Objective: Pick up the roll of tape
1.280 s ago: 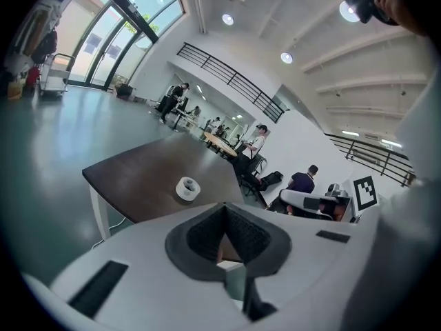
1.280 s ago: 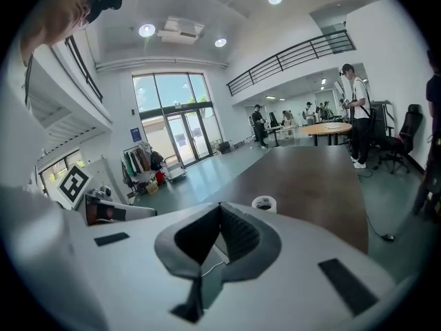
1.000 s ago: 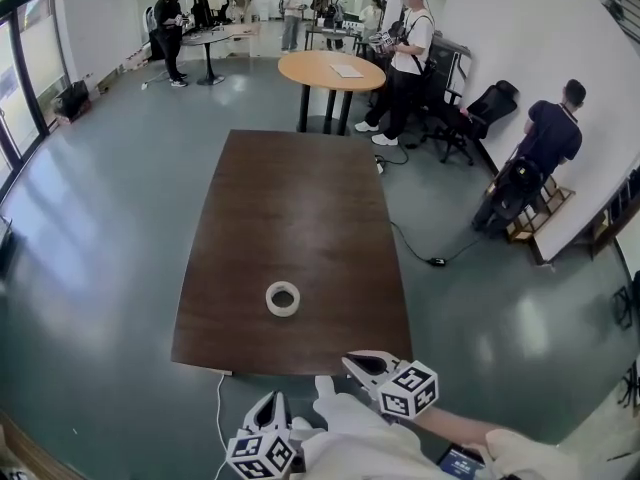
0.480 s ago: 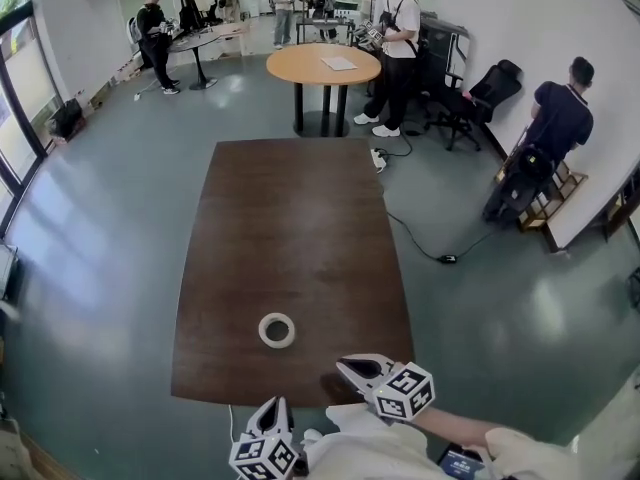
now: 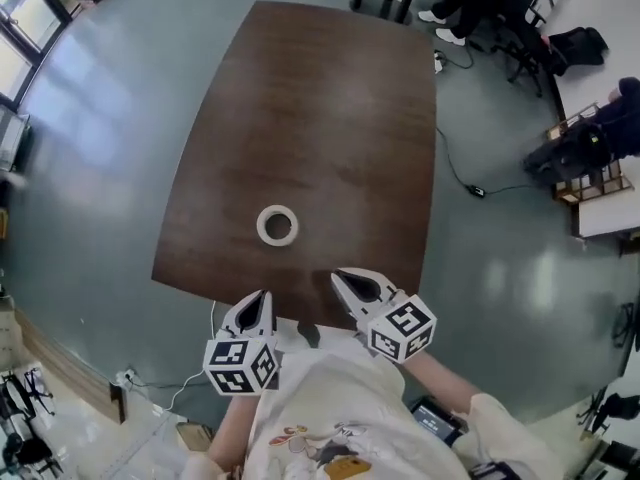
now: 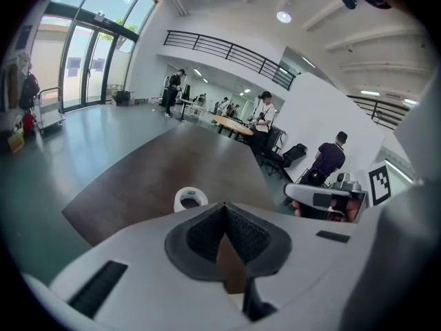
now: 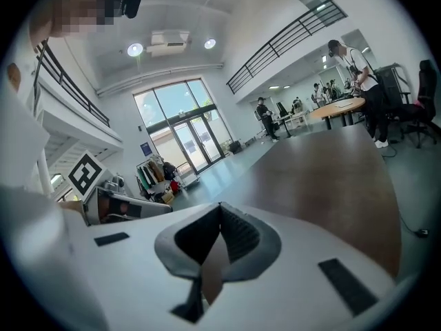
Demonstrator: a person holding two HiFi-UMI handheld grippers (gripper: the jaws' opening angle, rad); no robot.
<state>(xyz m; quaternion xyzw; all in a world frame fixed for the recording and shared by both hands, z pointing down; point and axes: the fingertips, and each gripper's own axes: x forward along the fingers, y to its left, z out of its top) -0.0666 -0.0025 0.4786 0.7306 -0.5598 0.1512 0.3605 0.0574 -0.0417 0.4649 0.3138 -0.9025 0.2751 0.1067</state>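
Observation:
A white roll of tape (image 5: pixel 277 225) lies flat on the dark brown table (image 5: pixel 330 98), near its front edge. In the left gripper view the roll of tape (image 6: pixel 190 198) sits just beyond the jaw tips, a little to the left. My left gripper (image 5: pixel 258 298) hovers at the table's front edge, short of the roll, jaws shut and empty. My right gripper (image 5: pixel 340 276) is over the front edge to the roll's right, also shut with nothing in it. The right gripper view shows only table (image 7: pixel 324 171) ahead; the roll is hidden there.
A black cable (image 5: pixel 455 168) runs across the grey floor right of the table. A crouching person (image 5: pixel 600 128) and shelves are at the far right. People (image 6: pixel 263 119) stand by a round wooden table (image 6: pixel 231 123) at the far end.
Both grippers have moved forward to the table's front edge, nearer the roll. The head view has tipped downward and closer. The roll has not moved.

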